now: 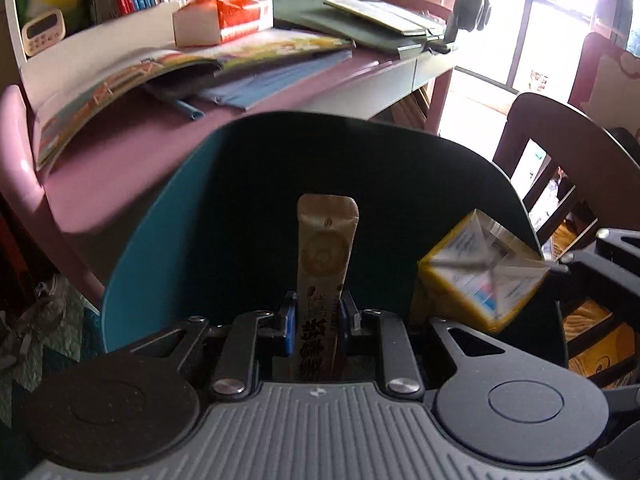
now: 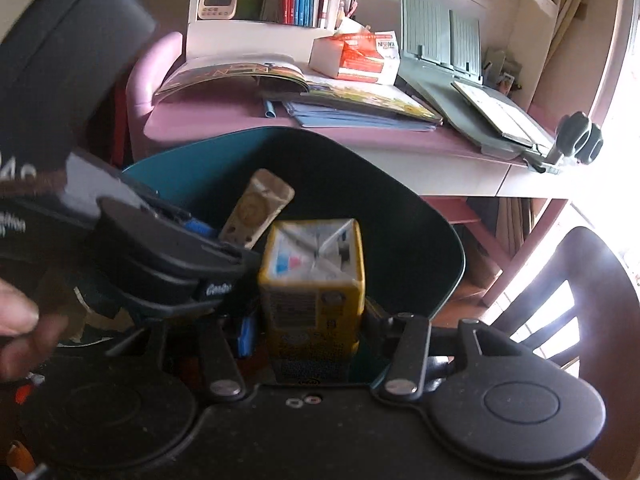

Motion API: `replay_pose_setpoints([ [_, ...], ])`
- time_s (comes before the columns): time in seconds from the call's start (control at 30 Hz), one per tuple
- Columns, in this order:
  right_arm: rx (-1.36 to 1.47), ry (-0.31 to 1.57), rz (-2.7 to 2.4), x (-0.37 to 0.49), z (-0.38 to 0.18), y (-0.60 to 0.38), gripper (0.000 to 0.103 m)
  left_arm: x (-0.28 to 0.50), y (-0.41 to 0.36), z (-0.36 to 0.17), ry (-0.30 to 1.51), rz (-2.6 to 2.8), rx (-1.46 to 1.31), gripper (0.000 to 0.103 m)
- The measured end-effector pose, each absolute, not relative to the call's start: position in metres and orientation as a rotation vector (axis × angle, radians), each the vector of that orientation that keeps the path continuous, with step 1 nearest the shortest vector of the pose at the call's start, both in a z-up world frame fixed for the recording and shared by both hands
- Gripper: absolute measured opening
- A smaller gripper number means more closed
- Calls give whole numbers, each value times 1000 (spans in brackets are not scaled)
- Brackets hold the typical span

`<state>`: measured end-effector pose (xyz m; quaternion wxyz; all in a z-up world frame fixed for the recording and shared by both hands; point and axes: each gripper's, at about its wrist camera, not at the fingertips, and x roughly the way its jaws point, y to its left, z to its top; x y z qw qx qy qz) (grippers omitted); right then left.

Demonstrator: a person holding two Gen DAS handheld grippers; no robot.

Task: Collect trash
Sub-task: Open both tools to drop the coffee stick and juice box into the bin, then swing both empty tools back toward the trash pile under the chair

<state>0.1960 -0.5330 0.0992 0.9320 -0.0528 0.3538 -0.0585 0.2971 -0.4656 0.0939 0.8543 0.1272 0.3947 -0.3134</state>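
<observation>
Jaws of both grippers grip trash over the teal bin [image 1: 160, 248]: left gripper [image 1: 318, 316] pinches an upright sachet [image 1: 326, 248], right gripper [image 2: 308, 328] clamps the yellow carton [image 2: 314, 280] beside it.

The left tool [image 1: 316, 314] is matt black plastic with shiny metal rivets, clamping a glossy foil-like sachet [image 1: 326, 248]. The yellow carton [image 2: 314, 276] looks like coated paperboard. The teal bin [image 1: 160, 220] seems smooth plastic, though blurred. The pink table [image 2: 224, 124] has a smooth, faintly glossy top.
</observation>
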Motion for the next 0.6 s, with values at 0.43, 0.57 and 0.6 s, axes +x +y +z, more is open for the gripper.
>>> replay_pose_setpoints([
  [0.43, -136, 683, -130, 184, 109, -523, 53, 281, -435, 114, 759, -651, 224, 62],
  [0.57, -120, 651, -129, 172, 122, -518, 54, 270, -416, 132, 719, -659, 192, 65],
  [0.6, -116, 644, -127, 169, 126, -516, 54, 266, -409, 136, 708, -654, 190, 65],
])
